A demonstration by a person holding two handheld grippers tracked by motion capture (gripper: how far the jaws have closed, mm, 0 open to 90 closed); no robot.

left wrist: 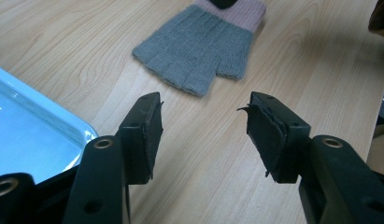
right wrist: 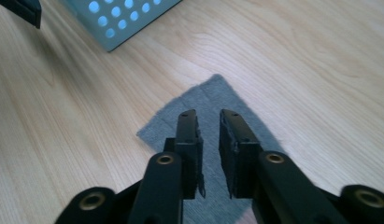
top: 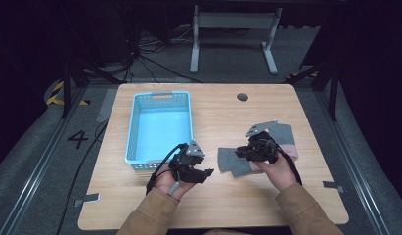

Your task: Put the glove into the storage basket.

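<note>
From up high: 2 grey fingerless gloves lie flat on the desk, the near glove just ahead of the right tongs, the far glove behind that hand with its pink cuff toward the desk's right edge. My guess is they're headed for the light blue basket sitting left of centre, which looks empty. Left tongs hover by the basket's near corner, probably just waiting. Lots of bare wood in front and behind, so room to swing isn't a problem.

Left gripper view: the tongs stand well apart with nothing between them, aimed at a glove lying a bit off, fingers pointing this way. The basket's rim is close on the left, the 1 edge to watch.

Right gripper view: the tongs are slightly apart, a narrow gap, nothing pinched, hanging right over grey knit flat on the wood. The basket's holed wall is up ahead.
</note>
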